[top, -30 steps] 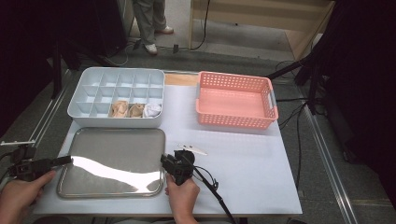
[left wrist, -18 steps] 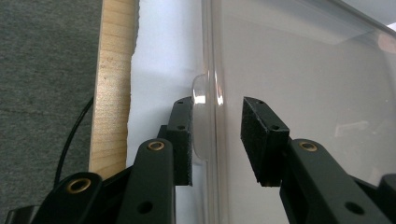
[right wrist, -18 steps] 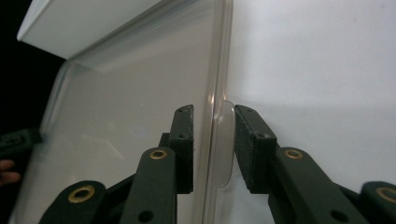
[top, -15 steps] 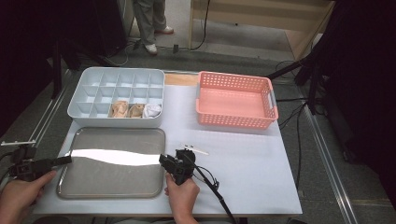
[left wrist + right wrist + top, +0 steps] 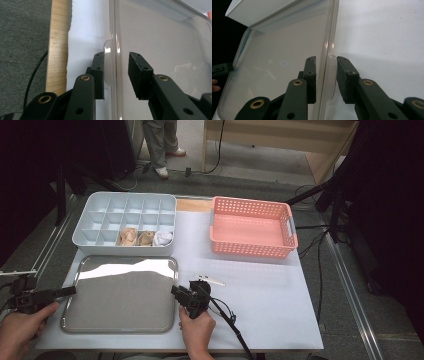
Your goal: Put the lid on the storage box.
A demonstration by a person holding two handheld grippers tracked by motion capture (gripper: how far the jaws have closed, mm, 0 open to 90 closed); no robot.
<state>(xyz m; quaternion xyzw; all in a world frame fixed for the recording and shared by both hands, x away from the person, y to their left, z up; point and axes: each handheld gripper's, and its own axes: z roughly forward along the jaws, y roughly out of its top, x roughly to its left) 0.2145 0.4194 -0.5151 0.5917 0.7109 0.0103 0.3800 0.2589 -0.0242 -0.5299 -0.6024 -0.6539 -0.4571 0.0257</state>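
A clear plastic lid lies flat on the white table, near the front left. My left gripper straddles its left rim. In the left gripper view the lid runs away between the jaws of the left gripper. The left pad touches the small tab, and a gap remains at the right pad. My right gripper straddles the lid's right rim. In the right gripper view the tab rests against the right pad of the right gripper, while the left pad stands off the lid. Both pairs of jaws have just been closing, with the rim between them.
A pale blue compartment box stands behind the lid, with bundled cloths in three front cells. A pink basket sits at the back right. A small white item lies beside the right gripper. A cable trails toward the table's front edge.
The bright reflection on the lid has slid from its near half toward its far edge. Both hands and grippers stay where they were.
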